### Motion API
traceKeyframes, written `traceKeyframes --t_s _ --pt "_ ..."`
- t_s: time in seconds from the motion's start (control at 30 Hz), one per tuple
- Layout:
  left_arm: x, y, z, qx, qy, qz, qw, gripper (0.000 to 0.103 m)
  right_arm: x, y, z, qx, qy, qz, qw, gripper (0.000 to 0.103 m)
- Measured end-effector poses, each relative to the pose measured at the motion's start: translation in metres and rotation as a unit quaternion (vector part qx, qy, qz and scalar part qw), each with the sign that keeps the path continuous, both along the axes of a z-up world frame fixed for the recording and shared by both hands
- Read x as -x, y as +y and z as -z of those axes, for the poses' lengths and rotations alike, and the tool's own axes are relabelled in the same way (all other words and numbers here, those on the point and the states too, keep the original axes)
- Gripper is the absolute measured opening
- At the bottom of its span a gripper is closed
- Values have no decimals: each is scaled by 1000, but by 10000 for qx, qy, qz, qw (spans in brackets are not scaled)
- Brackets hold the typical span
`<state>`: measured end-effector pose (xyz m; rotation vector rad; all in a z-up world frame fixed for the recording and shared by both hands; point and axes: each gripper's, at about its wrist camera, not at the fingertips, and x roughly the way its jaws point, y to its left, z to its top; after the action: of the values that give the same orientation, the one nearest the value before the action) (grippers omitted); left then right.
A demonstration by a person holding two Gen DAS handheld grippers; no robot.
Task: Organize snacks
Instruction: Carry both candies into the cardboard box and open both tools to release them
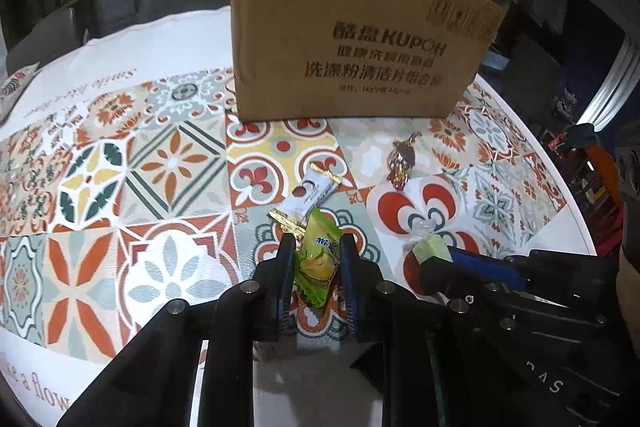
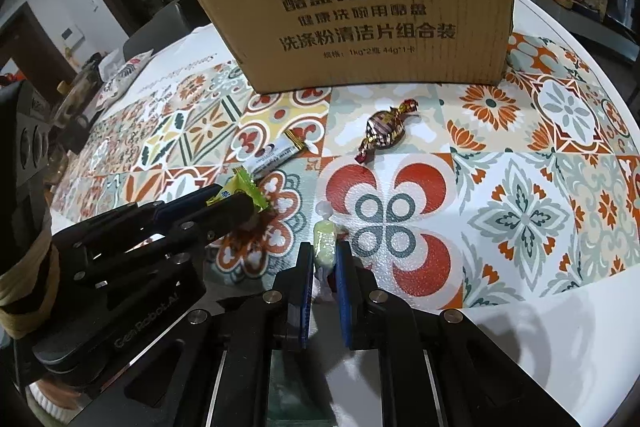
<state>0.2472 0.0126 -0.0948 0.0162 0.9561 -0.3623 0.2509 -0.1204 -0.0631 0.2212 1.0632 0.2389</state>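
both tongs grip sweets: left tongs (image 1: pixel 316 259) green candy (image 1: pixel 318 259), right tongs (image 2: pixel 325 259) pale candy (image 2: pixel 325 241).

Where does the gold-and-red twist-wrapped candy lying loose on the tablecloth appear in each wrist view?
Left wrist view: gold-and-red candy right of centre, beyond the left gripper.
Right wrist view: the candy above centre, beyond the right gripper.
Shared landmark: the cardboard box behind it.

Bench cloth (image 2: pixel 520 211): orange, grey-green and yellow floral tiles. Box (image 2: pixel 360 7) at 12 o'clock: brown, black print. Green candy (image 1: pixel 316 259); striped maroon-gold candy (image 2: pixel 384 131).
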Motion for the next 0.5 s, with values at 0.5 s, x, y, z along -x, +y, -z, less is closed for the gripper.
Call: traceKeyframes --t_s 0.5 --pt "11 -7 -65 -25 -708 -118 9974 22 3 -17 -58 -159 -723 43 9972 13"
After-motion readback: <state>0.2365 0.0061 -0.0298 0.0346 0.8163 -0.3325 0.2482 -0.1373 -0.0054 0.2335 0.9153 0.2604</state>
